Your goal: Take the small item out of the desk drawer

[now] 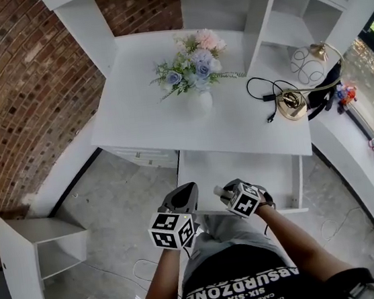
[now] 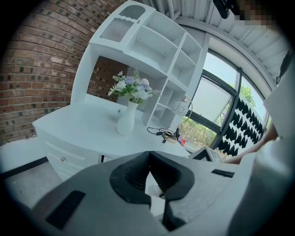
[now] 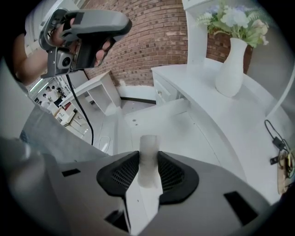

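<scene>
The white table had its drawer pulled open at the front edge. Above the drawer's front rim, the right gripper pinched the small white item between its fingers. Just beside it, the left gripper had its fingers pressed together.

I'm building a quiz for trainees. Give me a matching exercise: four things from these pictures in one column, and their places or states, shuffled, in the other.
Things:
1. white cylinder
2. vase
3. drawer
4. lamp

Places or states:
A. pulled open at the front of the desk
B. at the desk's right end, beside a black cable
C. clamped between the fingers of the right gripper
D. mid-desk, holding flowers

Pairs: 1-C, 2-D, 3-A, 4-B.
</scene>
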The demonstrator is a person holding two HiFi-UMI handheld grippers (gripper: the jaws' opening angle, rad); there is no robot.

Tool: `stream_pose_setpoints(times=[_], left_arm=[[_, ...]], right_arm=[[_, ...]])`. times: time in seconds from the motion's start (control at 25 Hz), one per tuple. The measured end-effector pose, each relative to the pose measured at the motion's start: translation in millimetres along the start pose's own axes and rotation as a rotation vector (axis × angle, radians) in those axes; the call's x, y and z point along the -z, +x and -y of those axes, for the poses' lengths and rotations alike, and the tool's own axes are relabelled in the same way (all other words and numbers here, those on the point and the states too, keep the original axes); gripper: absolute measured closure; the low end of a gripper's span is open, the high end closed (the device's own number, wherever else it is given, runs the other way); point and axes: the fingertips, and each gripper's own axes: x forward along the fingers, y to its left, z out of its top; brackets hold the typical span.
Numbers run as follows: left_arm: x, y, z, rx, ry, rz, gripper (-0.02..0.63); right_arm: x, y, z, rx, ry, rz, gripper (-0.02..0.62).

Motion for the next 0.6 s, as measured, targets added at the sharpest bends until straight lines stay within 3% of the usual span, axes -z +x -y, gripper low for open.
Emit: stream_pose_setpoints(times=[0.6], left_arm=[[5.3, -7.9, 11.6, -0.004, 0.009, 0.015, 0.6]], right_arm=[[-32.6, -47.1, -21.4, 0.045, 0.011, 0.184, 0.471]])
